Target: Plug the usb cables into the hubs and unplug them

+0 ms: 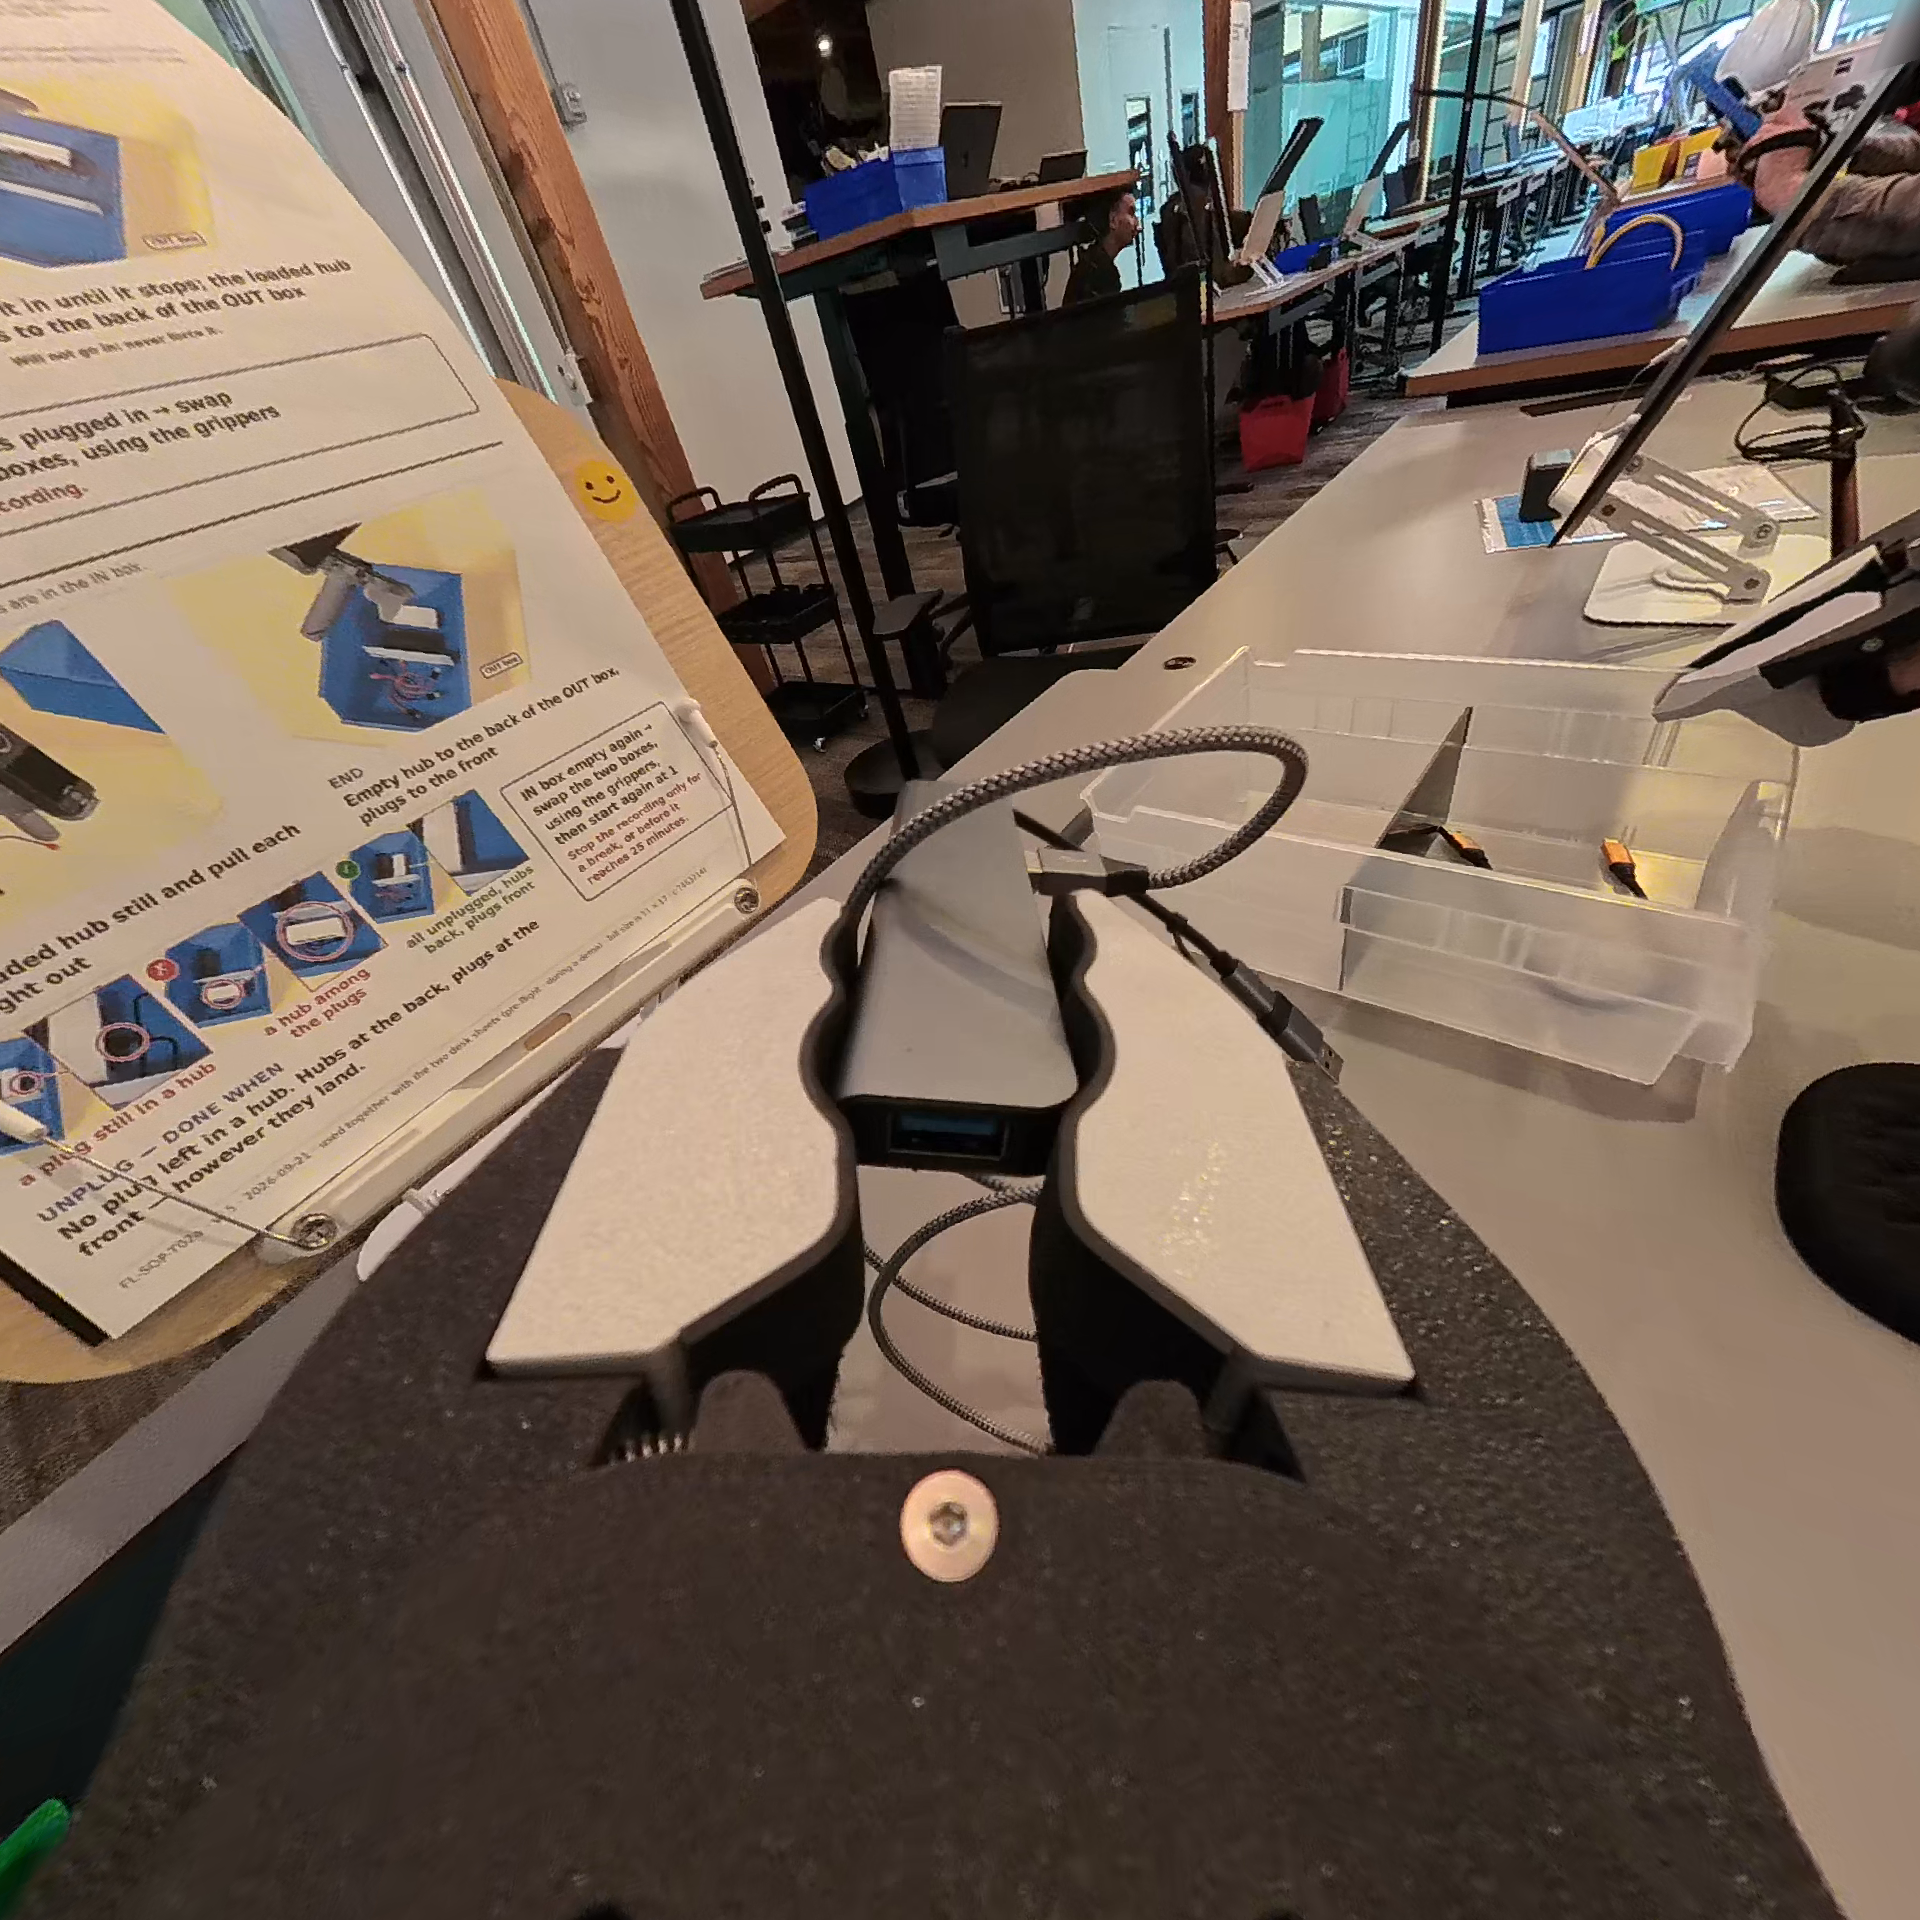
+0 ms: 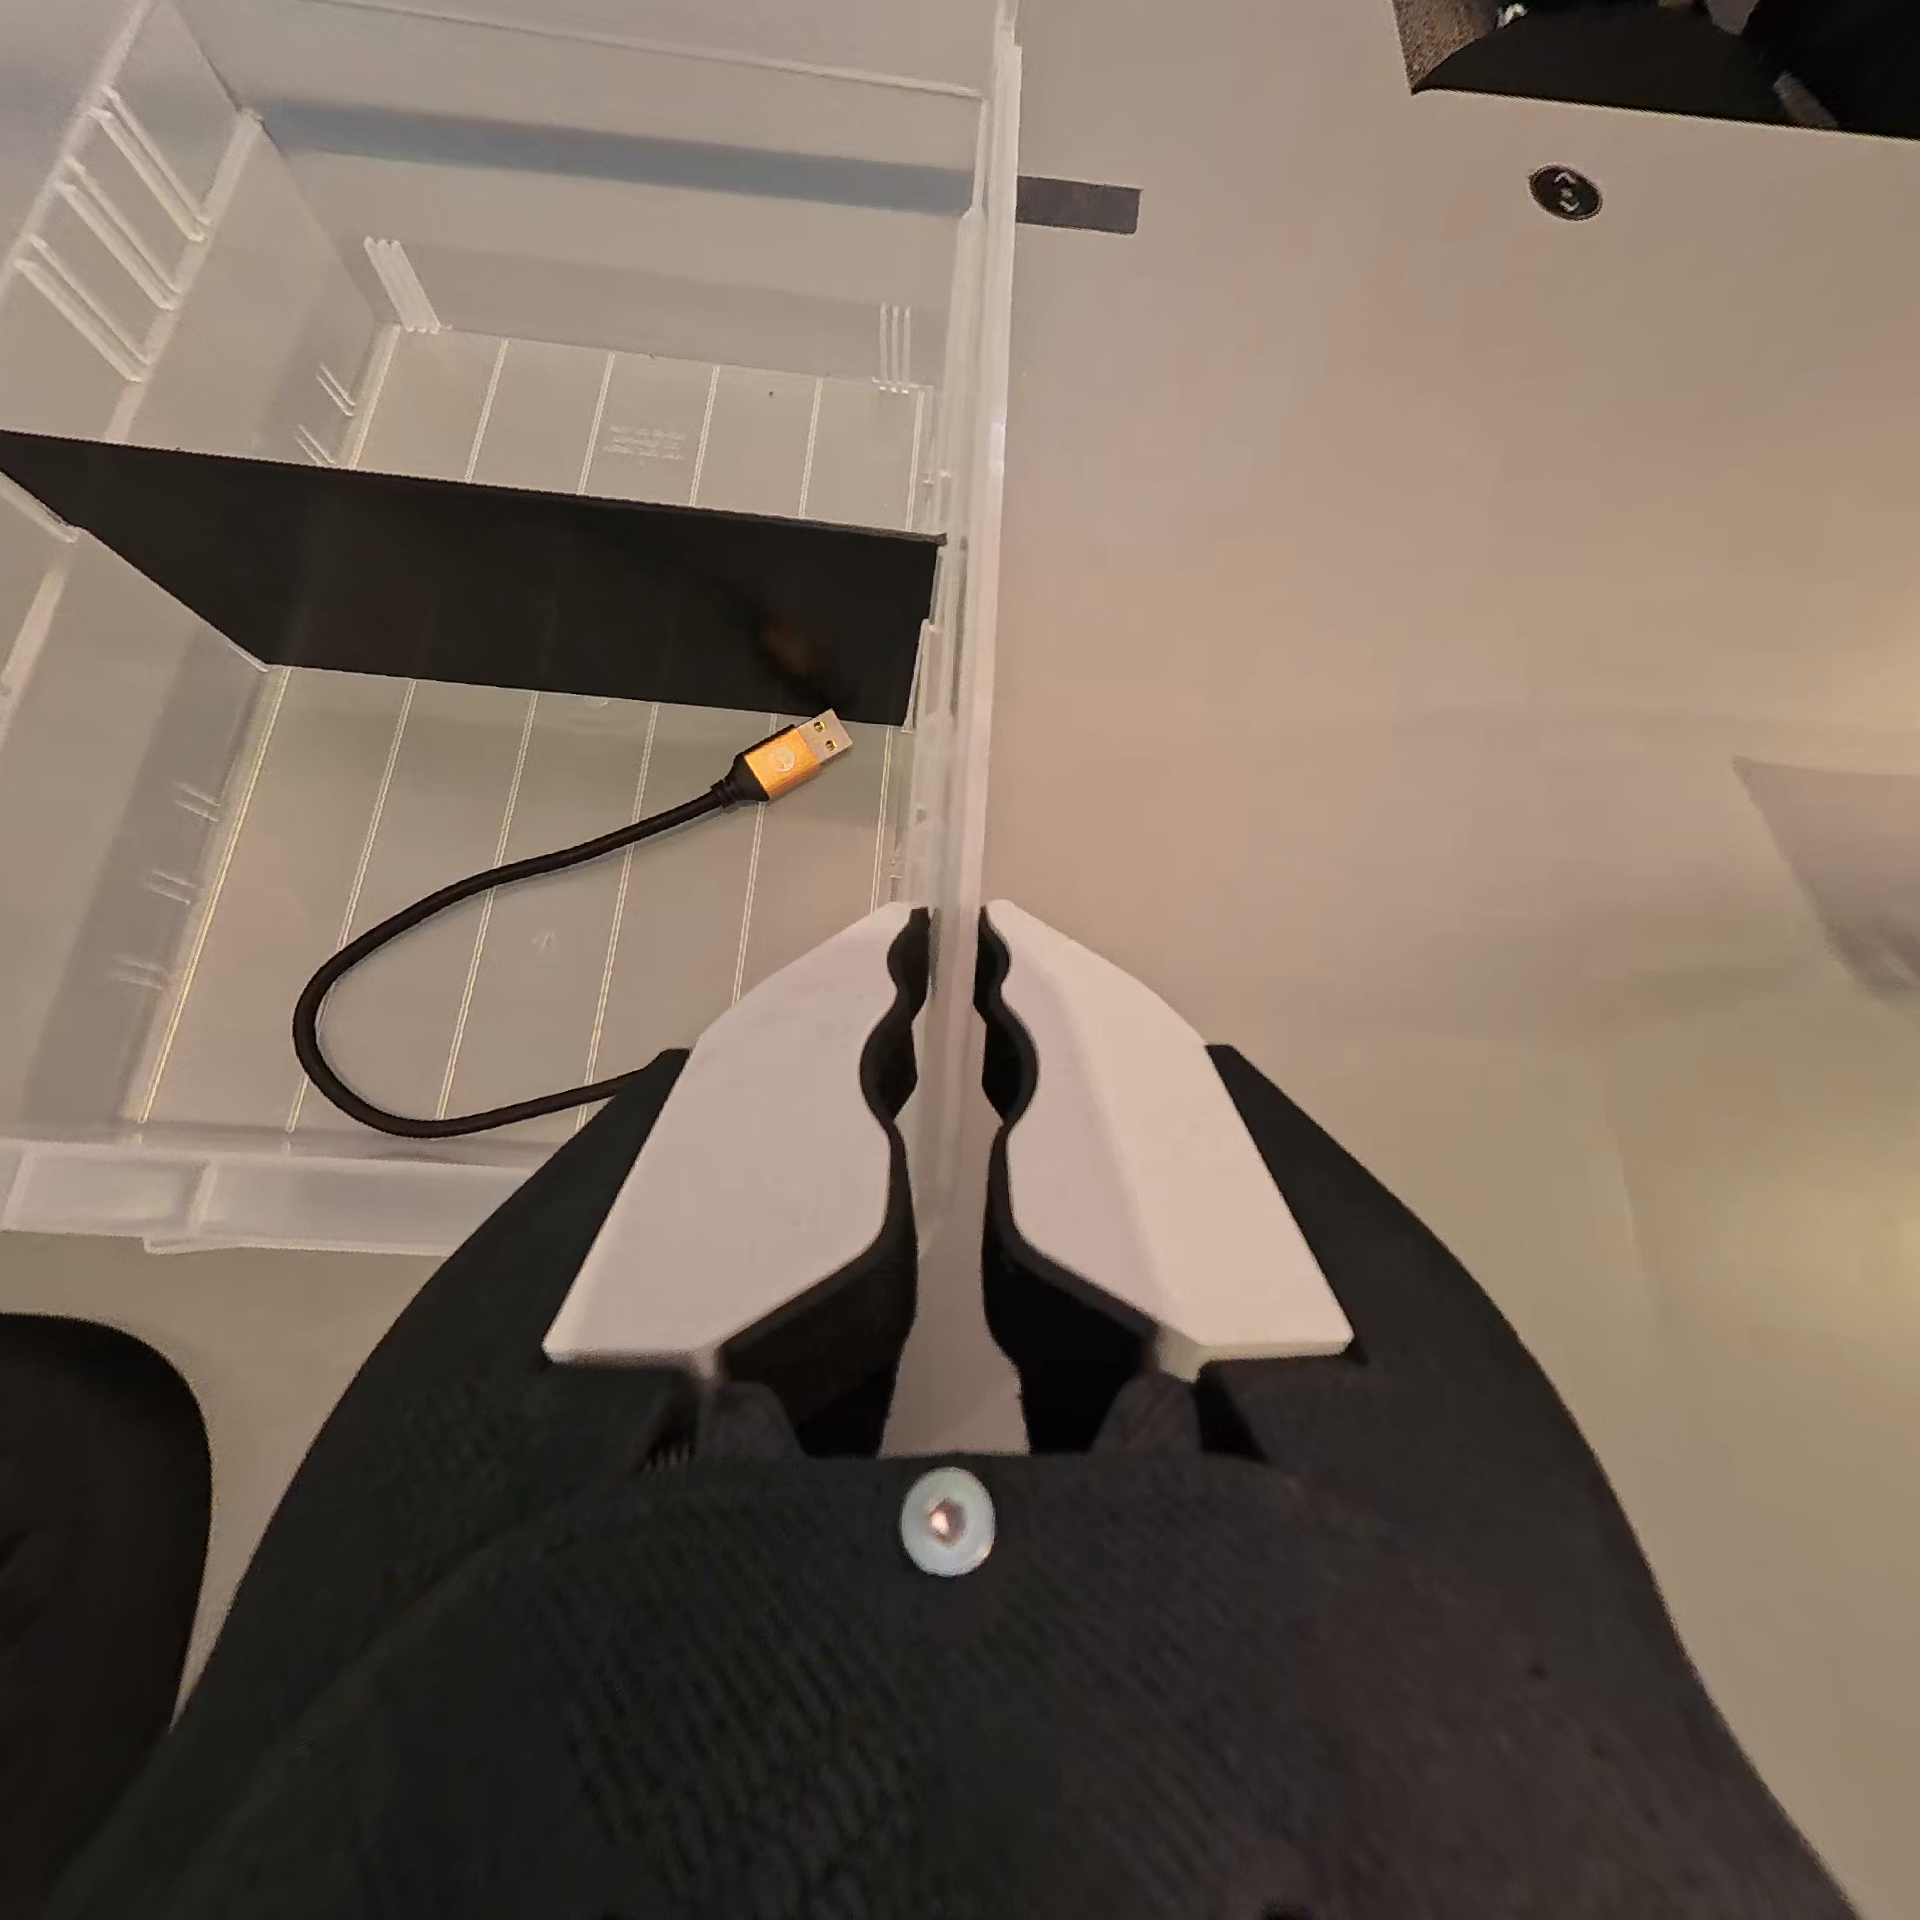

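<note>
In the left wrist view, a grey hub (image 1: 951,997) is clamped between the fingers of the left gripper (image 1: 951,966) and held above the tabletop (image 1: 1558,1247), its braided cable (image 1: 1174,758) looping toward a clear bin (image 1: 1538,935). In the right wrist view, the right gripper (image 2: 948,920) is seen with its fingers closed on the bin's side wall (image 2: 971,623); an orange-tipped usb cable (image 2: 795,758) is lying inside, beside a black divider (image 2: 499,582)

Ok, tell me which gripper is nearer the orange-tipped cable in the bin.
Right. The right gripper straddles the clear bin wall beside the orange-tipped cable; the left gripper holds the hub outside the bin.
</note>
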Tool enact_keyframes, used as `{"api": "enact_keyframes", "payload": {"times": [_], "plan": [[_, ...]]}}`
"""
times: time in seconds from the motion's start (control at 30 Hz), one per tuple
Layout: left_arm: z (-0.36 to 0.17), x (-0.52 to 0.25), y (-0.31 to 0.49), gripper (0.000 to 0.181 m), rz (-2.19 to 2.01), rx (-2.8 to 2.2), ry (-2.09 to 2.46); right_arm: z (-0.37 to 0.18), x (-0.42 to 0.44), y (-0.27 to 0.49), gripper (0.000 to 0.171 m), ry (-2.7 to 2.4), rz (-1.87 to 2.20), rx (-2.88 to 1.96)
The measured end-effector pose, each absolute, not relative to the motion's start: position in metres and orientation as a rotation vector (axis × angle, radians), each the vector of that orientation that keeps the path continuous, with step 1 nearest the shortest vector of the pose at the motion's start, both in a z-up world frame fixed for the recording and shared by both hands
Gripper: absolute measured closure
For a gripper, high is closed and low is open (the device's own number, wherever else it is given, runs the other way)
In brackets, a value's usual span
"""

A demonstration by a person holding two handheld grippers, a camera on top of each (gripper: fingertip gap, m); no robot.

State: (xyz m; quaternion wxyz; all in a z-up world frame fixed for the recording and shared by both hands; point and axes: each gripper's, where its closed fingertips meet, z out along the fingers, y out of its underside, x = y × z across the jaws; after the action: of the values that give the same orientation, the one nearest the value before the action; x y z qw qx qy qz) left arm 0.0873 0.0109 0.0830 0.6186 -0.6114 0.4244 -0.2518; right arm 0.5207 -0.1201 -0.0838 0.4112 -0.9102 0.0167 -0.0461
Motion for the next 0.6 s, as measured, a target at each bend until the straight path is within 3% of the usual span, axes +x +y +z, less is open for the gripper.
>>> {"api": "enact_keyframes", "payload": {"times": [0.6], "plan": [[0.068,0.097,0.005,0.146,-0.743,-1.479,1.044,-0.084,0.529,-0.12,0.161,0.05,-0.16,-2.276]]}}
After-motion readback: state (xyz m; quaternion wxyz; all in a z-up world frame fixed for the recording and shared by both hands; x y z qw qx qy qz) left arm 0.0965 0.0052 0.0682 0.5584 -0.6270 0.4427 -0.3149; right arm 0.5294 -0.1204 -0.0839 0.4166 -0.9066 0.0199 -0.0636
